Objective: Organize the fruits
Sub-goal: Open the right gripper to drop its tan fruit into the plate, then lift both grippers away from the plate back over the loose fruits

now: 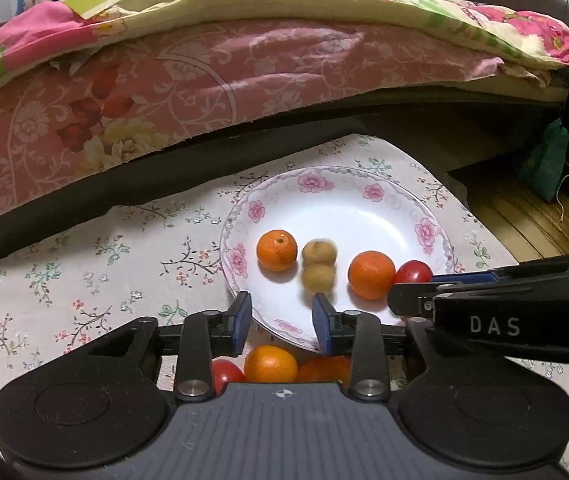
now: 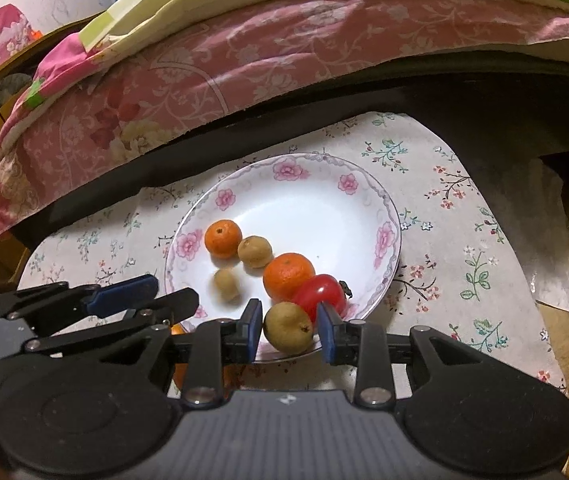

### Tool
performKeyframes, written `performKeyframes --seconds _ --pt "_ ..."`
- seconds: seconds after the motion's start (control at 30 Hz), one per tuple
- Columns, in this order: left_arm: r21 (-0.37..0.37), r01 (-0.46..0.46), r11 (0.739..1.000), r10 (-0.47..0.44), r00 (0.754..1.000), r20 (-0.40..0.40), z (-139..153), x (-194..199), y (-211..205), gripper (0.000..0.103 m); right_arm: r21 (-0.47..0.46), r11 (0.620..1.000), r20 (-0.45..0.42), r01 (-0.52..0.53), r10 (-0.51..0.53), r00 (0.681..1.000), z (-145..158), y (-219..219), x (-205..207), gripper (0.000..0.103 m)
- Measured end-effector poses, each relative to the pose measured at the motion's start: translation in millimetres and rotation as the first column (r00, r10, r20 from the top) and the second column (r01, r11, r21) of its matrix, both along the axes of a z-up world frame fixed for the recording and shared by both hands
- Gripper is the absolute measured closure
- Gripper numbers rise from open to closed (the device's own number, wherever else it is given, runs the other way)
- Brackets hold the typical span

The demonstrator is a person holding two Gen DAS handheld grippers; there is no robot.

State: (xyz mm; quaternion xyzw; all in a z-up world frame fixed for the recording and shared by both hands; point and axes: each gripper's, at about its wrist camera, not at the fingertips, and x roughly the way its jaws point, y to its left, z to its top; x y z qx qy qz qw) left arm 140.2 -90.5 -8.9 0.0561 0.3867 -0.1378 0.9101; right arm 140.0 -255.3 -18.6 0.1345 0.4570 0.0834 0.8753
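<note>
A white plate with pink flowers (image 1: 364, 184) (image 2: 324, 168) holds two oranges (image 1: 277, 250) (image 1: 371, 274), a red tomato (image 1: 413, 272) and small brown fruits (image 1: 318, 254) (image 1: 317, 278). My left gripper (image 1: 282, 322) is open over the plate's near rim, empty; the brown fruits ahead of it look blurred. My right gripper (image 2: 290, 328) is open around a brown fruit (image 2: 288, 327) at the plate's near rim, its pads slightly apart from it. In the right wrist view the tomato (image 2: 320, 294) sits just beyond that fruit.
An orange (image 1: 270, 364), a second orange (image 1: 324, 369) and a tomato (image 1: 226, 374) lie on the flowered cloth (image 1: 84, 272) under my left gripper. A bed with pink quilts (image 1: 204, 72) rises behind the table. The right gripper's fingers (image 1: 416, 298) reach in from the right.
</note>
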Motion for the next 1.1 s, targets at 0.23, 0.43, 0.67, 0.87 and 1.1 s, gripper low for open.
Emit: performKeyframes --seconds 0.23,0.43,0.67,0.87,1.1 --pt "-0.012 -0.013 1.000 0.014 1.000 0.009 5 -1 3 0.056 0.051 0.999 0.010 0.019 -0.020 1.000 4 -4 0 0.073" --pt "-0.011 -0.028 1.000 0.029 1.000 0.013 9 -2 7 0.054 0.051 0.998 0.030 0.020 -0.022 0.999 9 -4 -2 0.073" --pt "-0.001 -0.041 0.999 0.041 0.999 0.011 15 -9 12 0.053 0.030 0.999 0.041 -0.017 0.016 0.999 13 4 -5 0.073" --pt "0.020 -0.046 0.999 0.046 0.999 0.008 21 -20 17 0.052 0.018 0.999 0.055 -0.049 0.048 0.997 18 11 -13 0.073" --pt "0.012 -0.084 0.996 0.084 0.996 -0.006 29 -41 35 0.049 -0.004 0.996 0.056 -0.085 0.085 0.995 21 16 -30 0.073"
